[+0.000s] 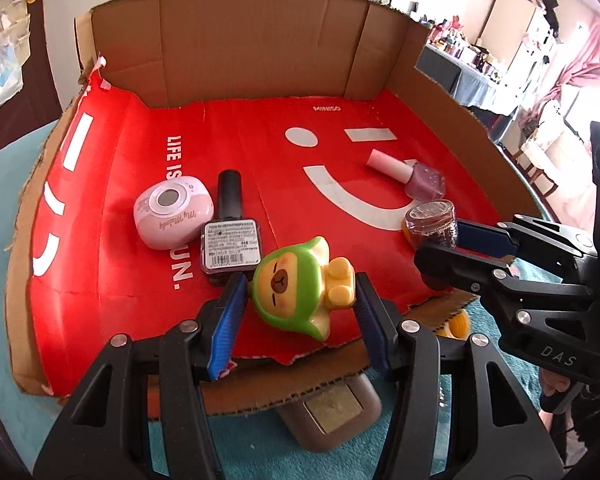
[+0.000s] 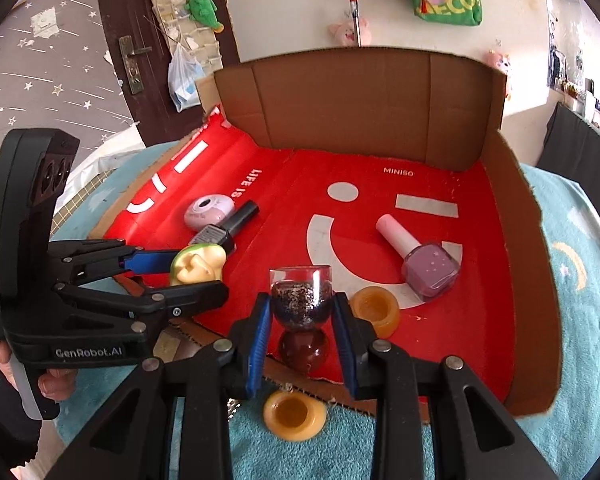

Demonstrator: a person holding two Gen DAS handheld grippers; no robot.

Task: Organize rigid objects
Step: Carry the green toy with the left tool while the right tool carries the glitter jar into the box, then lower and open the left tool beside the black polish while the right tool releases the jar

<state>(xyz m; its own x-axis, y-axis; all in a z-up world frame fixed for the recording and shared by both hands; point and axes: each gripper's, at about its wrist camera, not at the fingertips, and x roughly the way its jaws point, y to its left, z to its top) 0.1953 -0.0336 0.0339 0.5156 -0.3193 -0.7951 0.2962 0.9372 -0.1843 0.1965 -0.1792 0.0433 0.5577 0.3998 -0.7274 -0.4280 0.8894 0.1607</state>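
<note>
- left gripper (image 1: 300, 294) clamps toy figure (image 1: 300, 280) at box (image 1: 260, 76) front edge; hard, glossy, slippery: hold flat sides.
- right gripper (image 2: 302, 316) shut on glitter jar (image 2: 301, 294); looks fragile, light.

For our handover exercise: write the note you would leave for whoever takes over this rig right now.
Left tool: closed on the green bear figure, over the red box's front edge.
Right tool: shut on the glitter jar, over the same edge.
Already lying in the box: pink case, dark polish bottle, pink polish bottle, one orange cup.
Left: set both held items down; the second orange cup sits outside on the teal cloth.
</note>
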